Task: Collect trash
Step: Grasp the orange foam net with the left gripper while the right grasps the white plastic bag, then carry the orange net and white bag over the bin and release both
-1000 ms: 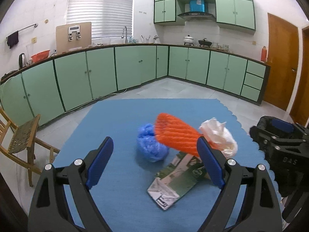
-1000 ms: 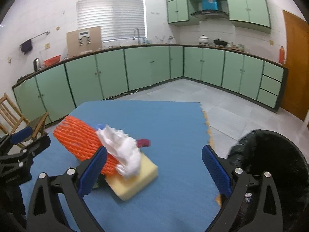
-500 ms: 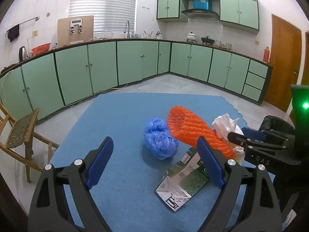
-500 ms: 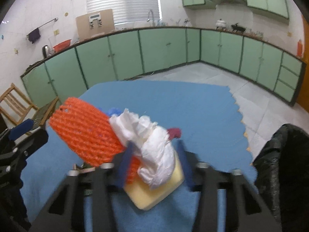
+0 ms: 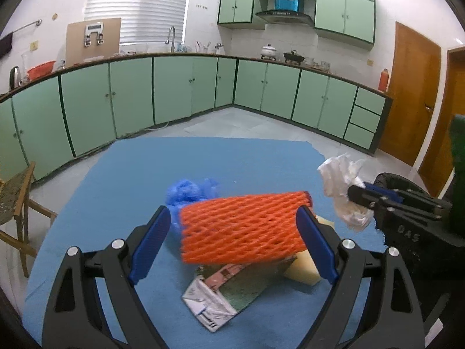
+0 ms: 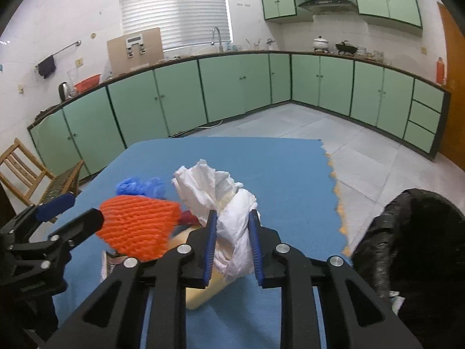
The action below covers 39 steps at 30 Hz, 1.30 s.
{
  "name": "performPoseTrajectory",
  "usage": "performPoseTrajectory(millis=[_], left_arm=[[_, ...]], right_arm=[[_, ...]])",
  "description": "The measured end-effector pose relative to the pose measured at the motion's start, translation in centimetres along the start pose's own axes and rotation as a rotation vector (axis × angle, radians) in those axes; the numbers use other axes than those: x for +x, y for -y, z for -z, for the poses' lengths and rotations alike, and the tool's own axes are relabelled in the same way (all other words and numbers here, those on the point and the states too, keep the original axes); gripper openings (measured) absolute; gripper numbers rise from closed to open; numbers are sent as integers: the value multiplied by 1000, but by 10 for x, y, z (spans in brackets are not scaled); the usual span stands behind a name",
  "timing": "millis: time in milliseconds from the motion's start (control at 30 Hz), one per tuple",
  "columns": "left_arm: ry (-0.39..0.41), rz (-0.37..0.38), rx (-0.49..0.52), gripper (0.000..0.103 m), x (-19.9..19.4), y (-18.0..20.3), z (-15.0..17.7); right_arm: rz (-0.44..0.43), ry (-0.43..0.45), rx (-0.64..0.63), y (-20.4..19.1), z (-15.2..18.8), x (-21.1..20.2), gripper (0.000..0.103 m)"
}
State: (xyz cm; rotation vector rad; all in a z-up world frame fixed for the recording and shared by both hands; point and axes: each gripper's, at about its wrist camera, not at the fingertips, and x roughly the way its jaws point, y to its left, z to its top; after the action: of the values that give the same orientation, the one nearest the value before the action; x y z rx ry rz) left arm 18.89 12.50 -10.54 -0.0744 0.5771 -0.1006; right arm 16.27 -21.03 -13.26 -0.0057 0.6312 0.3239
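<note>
Closing on the crumpled white tissue (image 6: 232, 226), the right gripper (image 6: 232, 250) pinches it; the left gripper (image 5: 232, 247) spreads wide around the orange foam net (image 5: 241, 228), seemingly without touching.

Right hand-held gripper (image 6: 231, 242): jaws wide a second ago, now closing on the white tissue wad (image 6: 229, 203).
Left hand-held gripper (image 5: 232, 244): moved in; orange foam net (image 5: 241, 226) now sits between its open jaws.

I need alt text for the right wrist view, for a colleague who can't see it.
The right gripper is closing on a crumpled white tissue above a yellow sponge on a blue mat. To its left lies an orange foam net, with the left gripper beside it; a black bin bag stands at right.
</note>
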Motion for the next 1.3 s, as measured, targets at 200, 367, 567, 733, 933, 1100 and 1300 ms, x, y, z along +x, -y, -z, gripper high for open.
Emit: performPoseTrajectory(millis=[200, 367, 567, 733, 933, 1100, 1300], left_arm=[[-53, -1, -19, 85, 23, 7, 6], [-109, 7, -52, 88, 43, 2, 13], [-138, 58, -88, 75, 54, -1, 14], [-140, 113, -34, 42, 56, 12, 18], [-121, 133, 16, 24, 47, 26, 18], [-72, 130, -3, 21, 24, 22, 12], [-23, 133, -49, 21, -1, 13, -10]], right_arm=[[30, 8, -20, 8, 0, -8, 22], [37, -1, -13, 13, 4, -8, 22], [40, -4, -6, 14, 4, -6, 22], [40, -8, -4, 13, 2, -6, 22], [39, -2, -10, 14, 3, -7, 22], [40, 19, -4, 16, 1, -15, 22], [39, 52, -1, 15, -8, -30, 22]])
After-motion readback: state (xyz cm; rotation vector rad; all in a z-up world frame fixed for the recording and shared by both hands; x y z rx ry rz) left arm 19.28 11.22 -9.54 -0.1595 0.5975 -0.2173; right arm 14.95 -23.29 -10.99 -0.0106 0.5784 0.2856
